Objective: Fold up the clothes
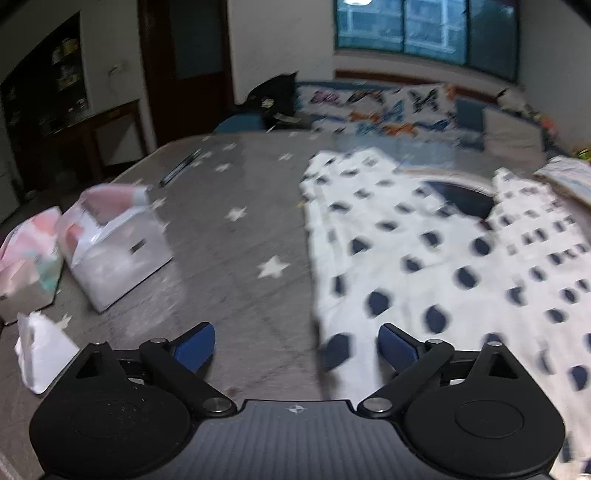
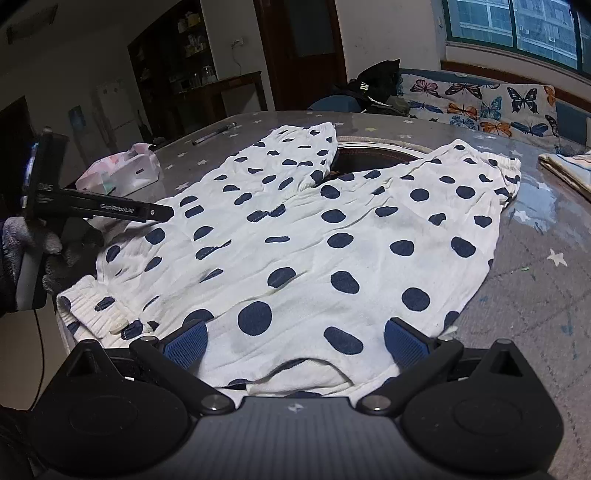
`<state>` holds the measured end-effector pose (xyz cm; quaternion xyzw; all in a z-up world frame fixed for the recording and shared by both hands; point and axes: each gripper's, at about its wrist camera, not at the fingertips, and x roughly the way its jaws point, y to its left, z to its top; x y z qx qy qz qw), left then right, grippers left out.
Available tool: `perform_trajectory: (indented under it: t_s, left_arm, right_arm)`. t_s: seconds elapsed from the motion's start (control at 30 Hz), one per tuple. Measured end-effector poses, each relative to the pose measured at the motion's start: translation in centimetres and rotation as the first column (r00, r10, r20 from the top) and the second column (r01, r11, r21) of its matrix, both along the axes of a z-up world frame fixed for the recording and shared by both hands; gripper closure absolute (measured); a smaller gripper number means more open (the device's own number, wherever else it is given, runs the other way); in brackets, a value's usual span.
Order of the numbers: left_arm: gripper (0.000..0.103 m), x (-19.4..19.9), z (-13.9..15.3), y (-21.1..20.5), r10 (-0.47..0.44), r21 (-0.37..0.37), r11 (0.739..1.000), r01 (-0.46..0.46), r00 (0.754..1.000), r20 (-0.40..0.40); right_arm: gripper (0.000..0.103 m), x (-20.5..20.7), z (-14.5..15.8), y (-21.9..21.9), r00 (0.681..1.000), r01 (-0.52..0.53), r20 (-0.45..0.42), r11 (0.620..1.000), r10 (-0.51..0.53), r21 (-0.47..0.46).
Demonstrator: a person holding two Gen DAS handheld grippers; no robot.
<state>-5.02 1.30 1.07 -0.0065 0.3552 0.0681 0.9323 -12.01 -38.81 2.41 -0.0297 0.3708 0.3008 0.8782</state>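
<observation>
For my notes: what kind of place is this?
Probably a home living or dining room: a star-patterned table with polka-dot trousers on it, a butterfly-print sofa and a window.

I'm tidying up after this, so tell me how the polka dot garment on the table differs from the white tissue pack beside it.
The polka dot garment lies spread flat and wrinkled over much of the table; the tissue pack is a small, boxy lump near the table's edge. The garment is white with dark blue dots; the pack is white with pink and green patches. Both rest on the star-patterned table, with no gripper holding them.
</observation>
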Motion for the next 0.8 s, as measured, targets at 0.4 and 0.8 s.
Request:
perform_trajectory:
  t_s: [0.4, 0.8]
  left_arm:
    - [0.007, 0.5, 0.5, 1.2, 0.109, 0.090, 0.990, -0.109, 0.994, -0.004]
    - [0.017, 4.7, 0.9, -1.1, 0.028, 0.093, 0.995, -0.028, 1.000, 0.007]
  right_arm:
    - [0.000, -0.1, -0.1, -0.1, 1.000, 0.001, 0.008, 1.000, -0.002, 0.003]
    - [0.000, -0.2, -0.2, -0.1, 1.000, 0.001, 0.018, 1.000, -0.001, 0.006]
